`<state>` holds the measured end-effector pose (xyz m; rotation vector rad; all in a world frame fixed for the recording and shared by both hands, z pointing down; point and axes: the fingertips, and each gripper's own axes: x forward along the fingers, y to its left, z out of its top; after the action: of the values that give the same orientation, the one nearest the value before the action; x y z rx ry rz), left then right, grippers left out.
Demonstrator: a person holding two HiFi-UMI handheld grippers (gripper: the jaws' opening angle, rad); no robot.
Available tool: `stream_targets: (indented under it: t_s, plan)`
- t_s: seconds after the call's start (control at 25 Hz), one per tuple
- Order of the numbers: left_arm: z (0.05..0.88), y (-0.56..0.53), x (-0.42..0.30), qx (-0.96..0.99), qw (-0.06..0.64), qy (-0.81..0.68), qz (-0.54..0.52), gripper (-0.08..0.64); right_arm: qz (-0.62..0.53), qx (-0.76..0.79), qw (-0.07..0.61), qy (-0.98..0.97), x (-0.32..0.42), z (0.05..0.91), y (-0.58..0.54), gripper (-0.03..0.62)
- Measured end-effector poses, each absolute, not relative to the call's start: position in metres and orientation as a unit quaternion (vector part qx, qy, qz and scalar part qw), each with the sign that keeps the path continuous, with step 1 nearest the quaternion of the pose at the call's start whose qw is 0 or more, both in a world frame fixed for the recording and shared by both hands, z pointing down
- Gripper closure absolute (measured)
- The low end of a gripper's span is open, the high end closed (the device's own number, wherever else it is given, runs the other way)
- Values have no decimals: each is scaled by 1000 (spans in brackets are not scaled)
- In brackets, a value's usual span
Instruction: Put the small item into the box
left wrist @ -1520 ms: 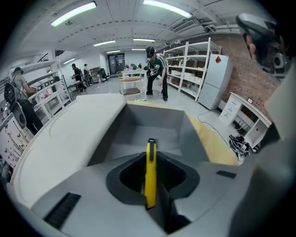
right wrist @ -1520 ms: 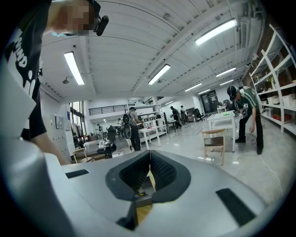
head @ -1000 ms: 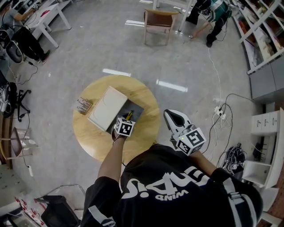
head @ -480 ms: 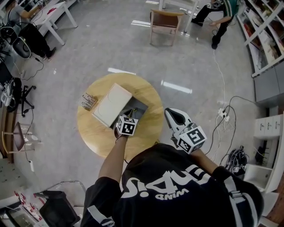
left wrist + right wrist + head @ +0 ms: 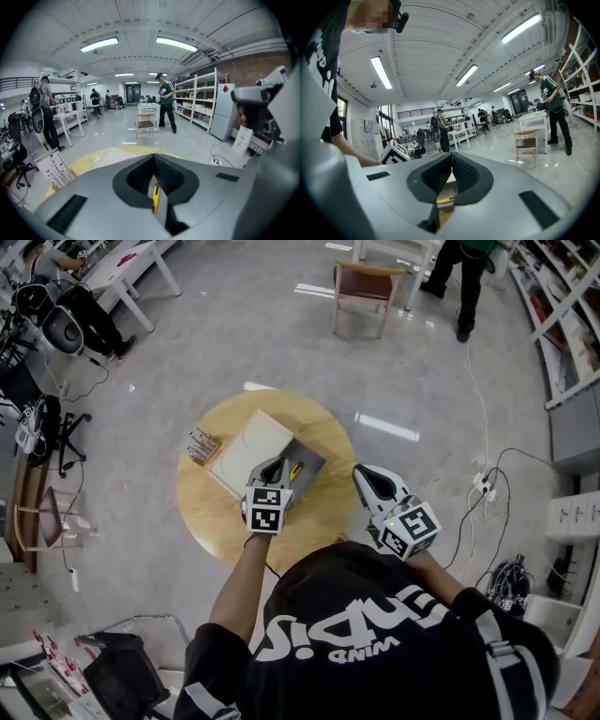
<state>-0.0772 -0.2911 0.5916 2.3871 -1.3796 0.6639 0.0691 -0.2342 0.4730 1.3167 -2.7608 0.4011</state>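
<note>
Hovering near 1 box (image 5: 314,461), 1 item (image 5: 295,469): L claw (image 5: 278,466), R claw (image 5: 361,473), both pressed together

Both arms are held forward from the lower middle of the frame. The left gripper (image 5: 277,468) points up-frame at centre on a bare, stretched left forearm (image 5: 239,577). The right gripper (image 5: 364,479) sits just right of centre. Both pairs of jaws are pressed together, seemingly empty.
</note>
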Motion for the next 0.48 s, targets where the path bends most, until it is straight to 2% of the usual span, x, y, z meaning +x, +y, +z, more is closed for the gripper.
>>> stream_targets:
  t_s: [0.48]
  plan:
    - [465,-235,-90,851,102,-505,104,549,119,413,20,-903,67,461,-229,589]
